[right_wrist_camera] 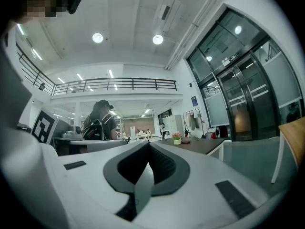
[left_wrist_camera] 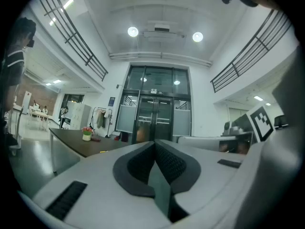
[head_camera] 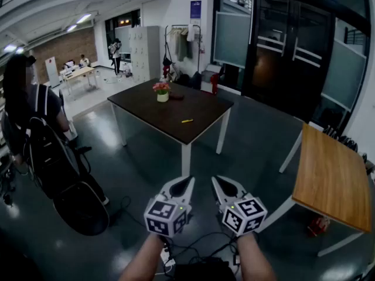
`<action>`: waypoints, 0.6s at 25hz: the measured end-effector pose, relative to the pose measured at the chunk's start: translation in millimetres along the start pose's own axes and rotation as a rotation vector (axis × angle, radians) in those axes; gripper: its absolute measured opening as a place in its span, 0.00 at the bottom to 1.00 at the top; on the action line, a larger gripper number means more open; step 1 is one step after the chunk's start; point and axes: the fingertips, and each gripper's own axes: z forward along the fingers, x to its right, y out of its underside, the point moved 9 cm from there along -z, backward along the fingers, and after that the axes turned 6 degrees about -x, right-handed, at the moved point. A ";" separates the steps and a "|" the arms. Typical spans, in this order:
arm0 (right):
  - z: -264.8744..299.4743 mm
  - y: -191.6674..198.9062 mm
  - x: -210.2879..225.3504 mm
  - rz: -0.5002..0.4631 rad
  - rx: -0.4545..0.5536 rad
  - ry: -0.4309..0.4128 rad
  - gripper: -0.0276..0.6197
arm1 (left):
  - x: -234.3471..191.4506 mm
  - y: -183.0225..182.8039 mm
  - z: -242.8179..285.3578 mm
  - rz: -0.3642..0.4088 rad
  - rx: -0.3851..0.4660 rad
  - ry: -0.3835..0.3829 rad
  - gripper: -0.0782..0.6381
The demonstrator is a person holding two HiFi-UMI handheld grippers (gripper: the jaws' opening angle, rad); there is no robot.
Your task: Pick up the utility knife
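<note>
Two forearms come in at the lower edge of the head view, each holding a tool level above the glossy floor [head_camera: 146,163]; the left tool [head_camera: 188,181] has its jaws pressed together on nothing; the right tool [head_camera: 217,181] is likewise closed and empty, pads meeting at the tips; black cables [head_camera: 196,246] lie tangled on the floor below them. To the left stands a person [head_camera: 32,107] wearing a backpack [head_camera: 50,151]; to the right, a wooden table [head_camera: 331,177]. Ahead, across bare floor, stands the dark worktop [head_camera: 205,107] on white legs; the utility knife [head_camera: 187,120], a small yellow shape, lies near its front edge, well apart from a flower pot [head_camera: 162,92] farther back. Beyond are lockers [head_camera: 145,51] and glass doors [head_camera: 287,45]; a blue sign [head_camera: 195,9] is too small to read.
</note>
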 end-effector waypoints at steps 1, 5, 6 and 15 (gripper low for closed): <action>-0.2 -1.6 -2.1 0.004 0.002 0.000 0.06 | -0.6 -2.3 -2.0 0.002 0.001 -0.002 0.12; 0.5 -5.1 -10.0 0.027 0.006 0.003 0.06 | -3.6 -9.6 -10.0 0.013 0.008 -0.009 0.12; 1.3 -5.3 -11.2 0.030 0.006 0.003 0.06 | -4.2 -10.6 -11.3 0.015 0.008 -0.010 0.12; 19.9 -10.8 -2.4 0.015 -0.005 0.003 0.06 | -19.5 -9.6 3.5 -0.001 -0.022 -0.014 0.12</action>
